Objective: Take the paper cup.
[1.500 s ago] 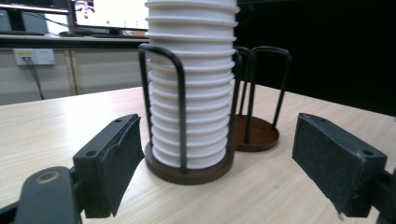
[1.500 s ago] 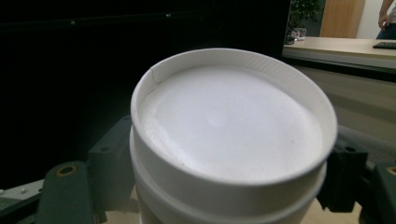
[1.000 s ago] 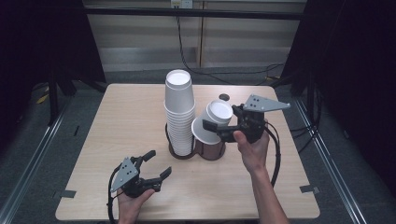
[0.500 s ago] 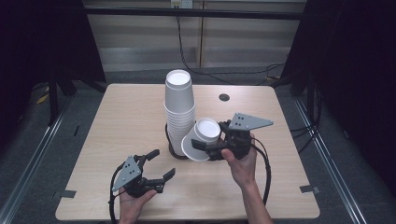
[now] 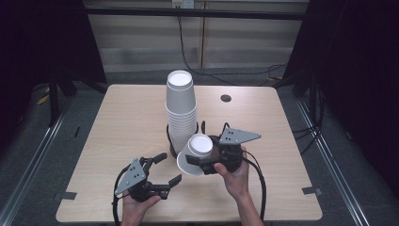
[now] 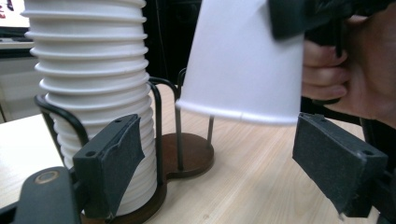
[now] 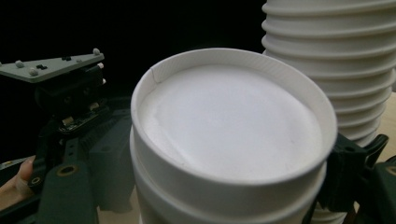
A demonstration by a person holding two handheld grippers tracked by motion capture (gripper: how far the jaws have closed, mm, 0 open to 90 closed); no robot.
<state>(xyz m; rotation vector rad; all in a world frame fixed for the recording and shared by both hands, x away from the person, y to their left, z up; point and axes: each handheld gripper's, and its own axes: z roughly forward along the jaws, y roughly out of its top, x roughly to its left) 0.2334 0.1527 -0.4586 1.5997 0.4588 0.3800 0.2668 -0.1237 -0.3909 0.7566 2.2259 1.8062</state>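
The right gripper (image 5: 200, 164) has its jaws clamped on the side of an upside-down white cup (image 5: 194, 154), base up and tilted, held above the worktop (image 5: 117, 122) with its rim clear of the wood in the left gripper view. In the right gripper view a second rim line shows just under the cup's (image 7: 229, 140) base, so it may be two cups nested; hard to say for sure. From the high view the cup sits at about 5 o'clock of the tall cup stack (image 5: 180, 110), just beside it. That stack stands inverted in a dark wire holder (image 5: 172, 151) with a round brown base, and the holder's second ring (image 6: 187, 151), at 3 o'clock of the stack in the left gripper view, is bare under the held cup (image 6: 240, 60). Down at 7 o'clock of the stack, the left gripper (image 5: 164, 170) rests near the worktop's near edge, jaws parted a little and just now widening, with nothing between the pads (image 6: 114, 156); it points toward the holder and the cup. A dark round hole (image 5: 226, 98) sits at 1 o'clock of the stack.
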